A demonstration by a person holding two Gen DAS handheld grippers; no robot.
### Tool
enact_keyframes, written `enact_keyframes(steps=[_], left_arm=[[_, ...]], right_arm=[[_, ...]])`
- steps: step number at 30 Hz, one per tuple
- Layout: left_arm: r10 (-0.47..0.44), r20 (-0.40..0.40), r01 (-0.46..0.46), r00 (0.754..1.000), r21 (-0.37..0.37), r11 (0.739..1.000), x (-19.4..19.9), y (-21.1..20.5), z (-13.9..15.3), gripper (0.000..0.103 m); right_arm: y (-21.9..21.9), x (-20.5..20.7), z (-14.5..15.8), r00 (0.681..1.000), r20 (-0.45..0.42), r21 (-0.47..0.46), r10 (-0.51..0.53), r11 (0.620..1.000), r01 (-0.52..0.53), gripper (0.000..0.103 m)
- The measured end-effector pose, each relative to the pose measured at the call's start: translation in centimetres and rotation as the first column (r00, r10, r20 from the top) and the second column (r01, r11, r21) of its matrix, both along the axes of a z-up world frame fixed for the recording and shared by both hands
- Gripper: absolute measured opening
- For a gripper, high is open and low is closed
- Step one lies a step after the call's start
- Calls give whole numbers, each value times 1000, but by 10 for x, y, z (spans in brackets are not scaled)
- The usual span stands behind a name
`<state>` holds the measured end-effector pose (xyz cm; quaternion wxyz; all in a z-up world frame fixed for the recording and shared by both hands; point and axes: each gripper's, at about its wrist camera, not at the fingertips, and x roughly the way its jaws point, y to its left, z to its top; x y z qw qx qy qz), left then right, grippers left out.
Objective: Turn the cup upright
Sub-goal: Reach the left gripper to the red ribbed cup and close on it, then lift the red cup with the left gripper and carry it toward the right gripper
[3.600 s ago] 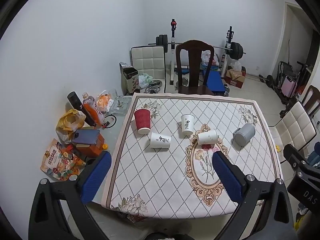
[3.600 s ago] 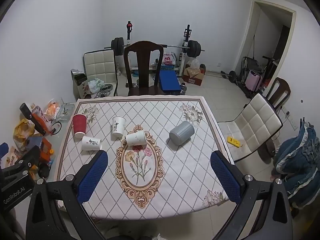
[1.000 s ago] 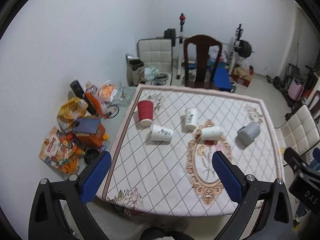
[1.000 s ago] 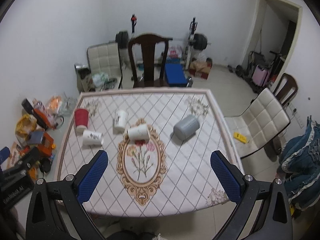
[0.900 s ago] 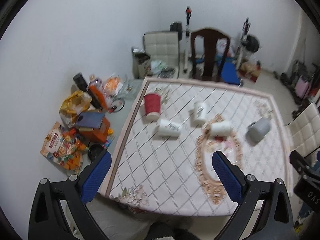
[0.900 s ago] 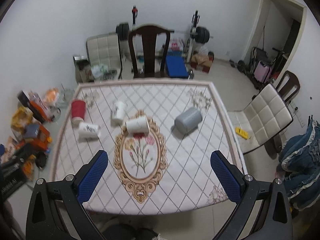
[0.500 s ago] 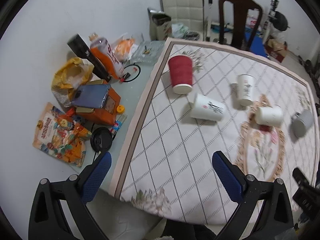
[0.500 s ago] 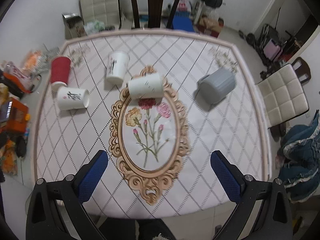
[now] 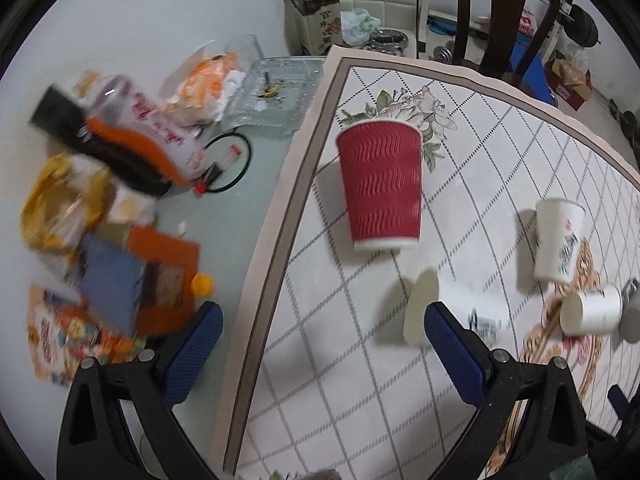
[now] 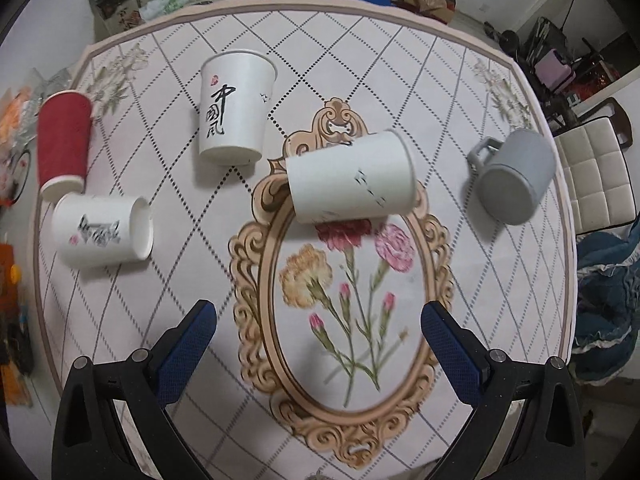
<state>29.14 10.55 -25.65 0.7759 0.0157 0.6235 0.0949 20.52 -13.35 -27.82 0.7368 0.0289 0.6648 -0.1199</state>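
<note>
In the left wrist view our left gripper hangs over the left edge of the table, its blue pads spread wide with nothing between them. Above it, at centre frame, the red cup stands upside down on its rim, close to the cloth's border. Just below it, a white cup on its side lies partly behind the right pad. Further right we see an inverted white cup with black script, and below that another toppled white cup. The glass surface in the left of the frame holds blurred snack bags and bottles.

In the right wrist view our right gripper is likewise spread and empty, poised over the floral oval printed on the cloth. Just above the oval lies the plain white cup, on its side with its mouth toward the right. The grey mug lies tipped over at the right edge, handle to the upper left. At left sit the red cup, the lying printed cup and the inverted script cup.
</note>
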Motion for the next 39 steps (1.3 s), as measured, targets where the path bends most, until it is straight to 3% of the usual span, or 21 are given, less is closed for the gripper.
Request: enact_keyframes(steps=[15,18,20,22,29,39], left_arm=[[-96,-107,78,990,-159,984,99,-9,-77,102],[-123,-127,103,984,-158,982,107,-12,-91,90],[-133,-137,111,982,-157,981,109,-13,-98,76],[-136,-135,118,981,-135,984,110,-11,-102,74],[-149,-85,141,985,-100,985,108,-4,-87,73],[-181,-3,179,984,-118,977,75,4,-13,73]], right_arm=[[-7,47,-36,995,-53,-16,-89,996,88,103],[-9,48,-38,993,-57,-21,-101,995,100,103],[-10,49,-38,993,-59,-27,-105,994,103,103],[-11,48,-35,993,-55,-37,-109,994,107,103],[-17,44,-21,992,-36,-65,-119,991,117,103],[-27,27,5,991,4,-66,-135,989,135,103]])
